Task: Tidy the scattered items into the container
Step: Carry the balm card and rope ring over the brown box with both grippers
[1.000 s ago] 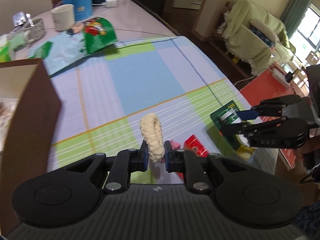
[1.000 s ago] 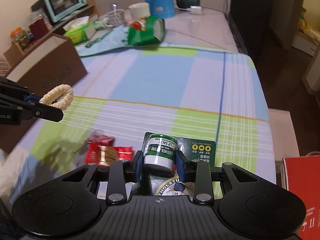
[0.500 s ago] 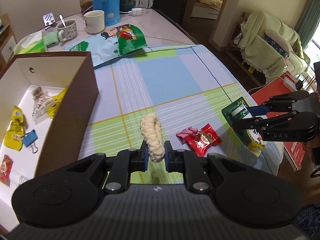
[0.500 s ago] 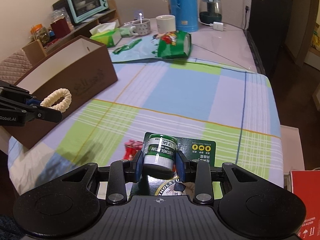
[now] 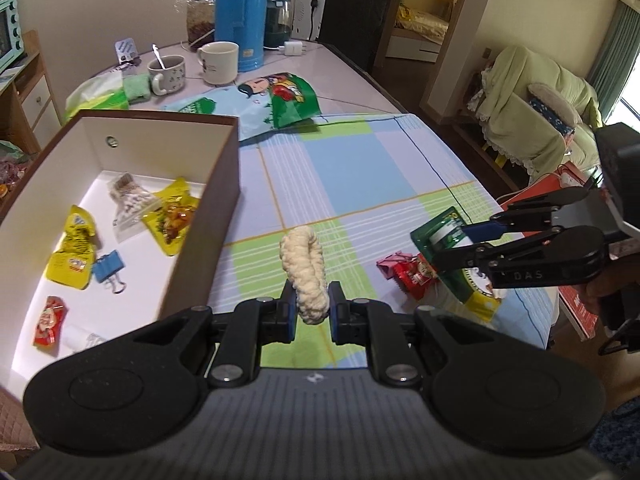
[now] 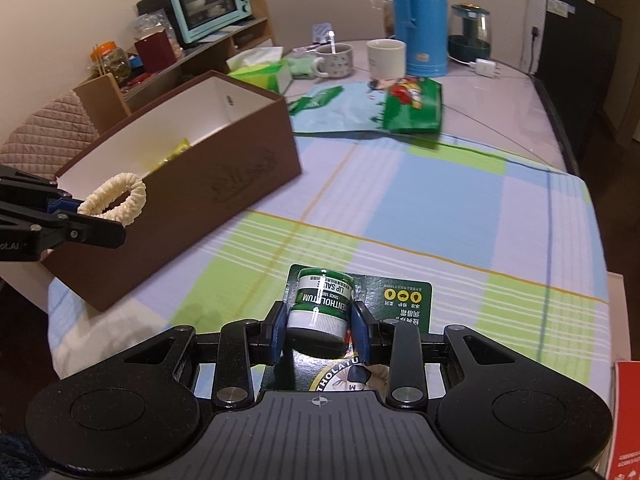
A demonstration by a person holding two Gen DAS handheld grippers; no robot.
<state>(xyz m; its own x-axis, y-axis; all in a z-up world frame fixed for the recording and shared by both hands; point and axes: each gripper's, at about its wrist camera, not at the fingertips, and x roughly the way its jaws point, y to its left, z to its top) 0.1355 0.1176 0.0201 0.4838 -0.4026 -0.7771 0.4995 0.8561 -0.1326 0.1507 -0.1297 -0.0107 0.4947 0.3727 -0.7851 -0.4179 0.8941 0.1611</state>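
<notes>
Left wrist view, from the left: the brown box [image 5: 224, 184] lies open with white walls, holding yellow snack packets [image 5: 74, 250], a clear sachet [image 5: 130, 200], a blue binder clip [image 5: 109, 270] and a red candy [image 5: 48, 320]. Just right of its wall, the left gripper [image 5: 313, 312] hangs above the plaid cloth [image 5: 360, 176], fingers clamped on a cream scrunchie [image 5: 304, 270]. Red candy wrappers [image 5: 408, 272] lie on the cloth further right. At the far right the right gripper [image 6: 319, 330] pinches a green lip-balm jar [image 6: 322, 300] on its backing card [image 6: 404, 296]
</notes>
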